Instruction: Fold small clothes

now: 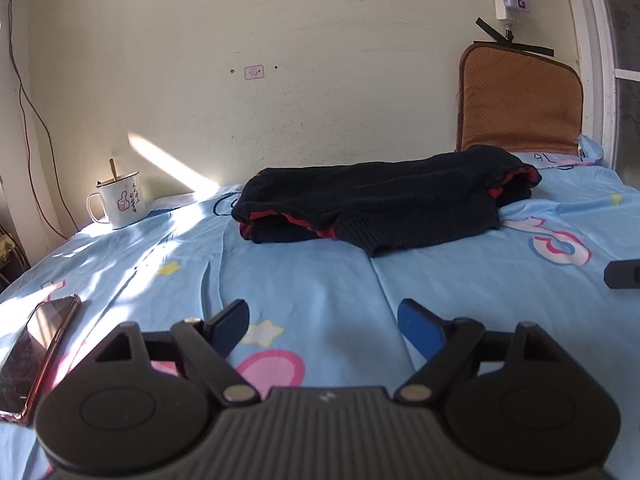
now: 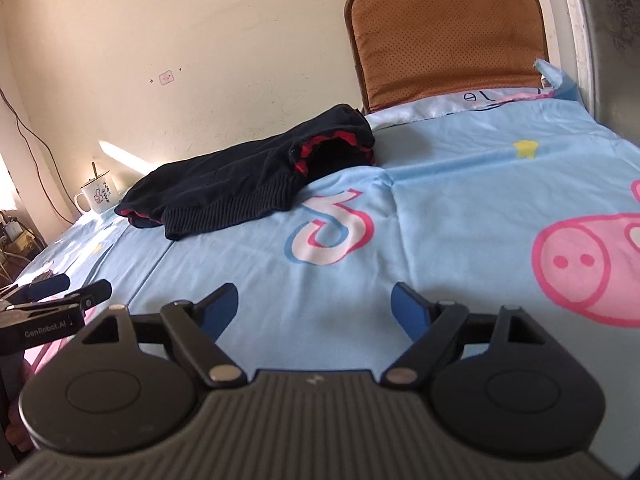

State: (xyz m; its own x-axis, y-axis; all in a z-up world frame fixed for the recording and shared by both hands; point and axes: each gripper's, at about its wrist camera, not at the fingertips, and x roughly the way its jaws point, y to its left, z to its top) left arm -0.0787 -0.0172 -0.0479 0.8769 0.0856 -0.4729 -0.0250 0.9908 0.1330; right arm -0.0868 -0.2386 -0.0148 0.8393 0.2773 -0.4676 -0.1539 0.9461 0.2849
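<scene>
While both the left hand-held gripper [image 1: 324, 326] and right hand-held gripper [image 2: 314, 308] hovered spread apart and empty, we noted the dark knit sweater [image 1: 384, 204] bunched mid-bed, soft, floppy, best pinched at its ribbed hem [image 2: 228, 210].

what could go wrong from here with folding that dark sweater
1. The mug stands on the sheet left of the dark sweater; dragging fabric might tip it.
2. The phone lies beside the left claw; a sweep could knock it.
3. The bunched sweater may make the open right claw pinch several layers.
</scene>
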